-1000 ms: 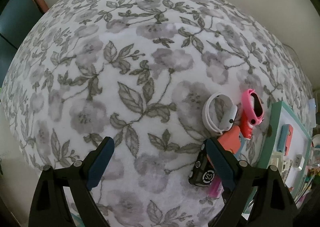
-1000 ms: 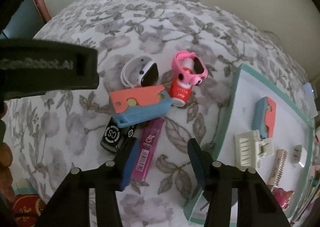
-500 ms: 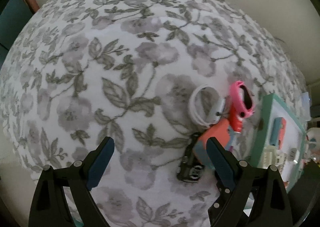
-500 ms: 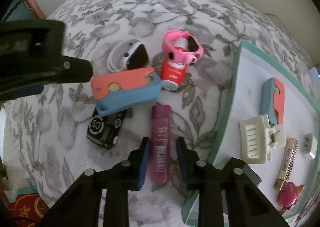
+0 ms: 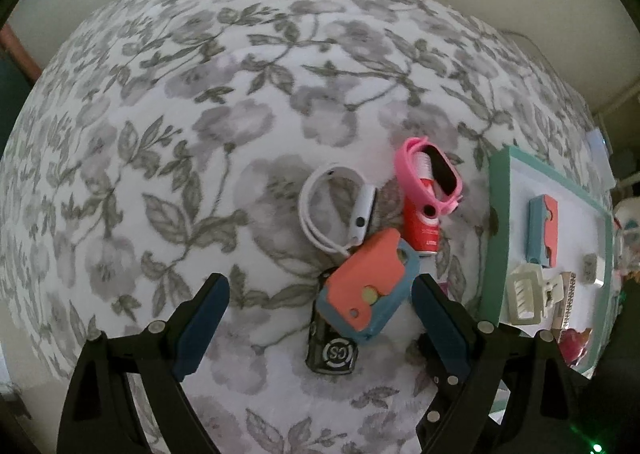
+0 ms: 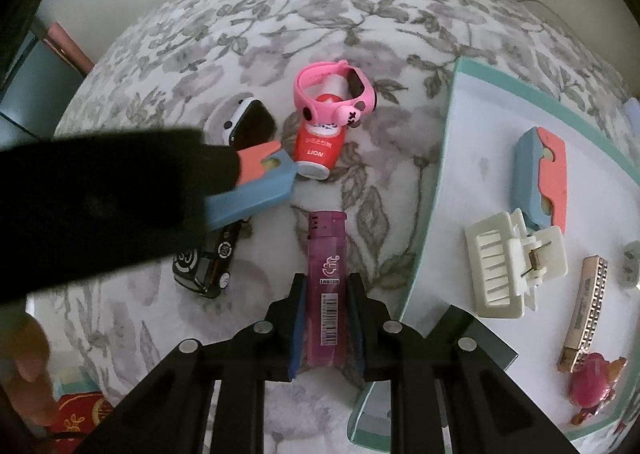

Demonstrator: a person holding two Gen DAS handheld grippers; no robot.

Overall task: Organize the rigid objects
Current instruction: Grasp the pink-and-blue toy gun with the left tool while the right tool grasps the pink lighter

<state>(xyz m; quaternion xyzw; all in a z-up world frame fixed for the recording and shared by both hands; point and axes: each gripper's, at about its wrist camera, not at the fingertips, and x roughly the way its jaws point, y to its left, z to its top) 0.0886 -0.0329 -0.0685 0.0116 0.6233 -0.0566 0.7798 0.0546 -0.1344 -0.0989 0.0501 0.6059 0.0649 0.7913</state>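
lighter: translucent purple, barcoded | right tongs: clamped on it | left tongs: wide, empty

Left gripper wide, right gripper clamped.

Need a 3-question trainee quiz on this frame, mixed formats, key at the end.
1. True or false: the right gripper is shut on the purple lighter.
2. Which thing lies between the open left gripper's fingers? A) the white hair clip B) the coral-and-blue case C) the pink watch
3. Fill in: the pink watch is looped around a red ____.

Key:
1. True; both pads press on its sides.
2. B; it rests partly on the black toy car, pads clear of it.
3. Bottle, lying on the floral cloth.
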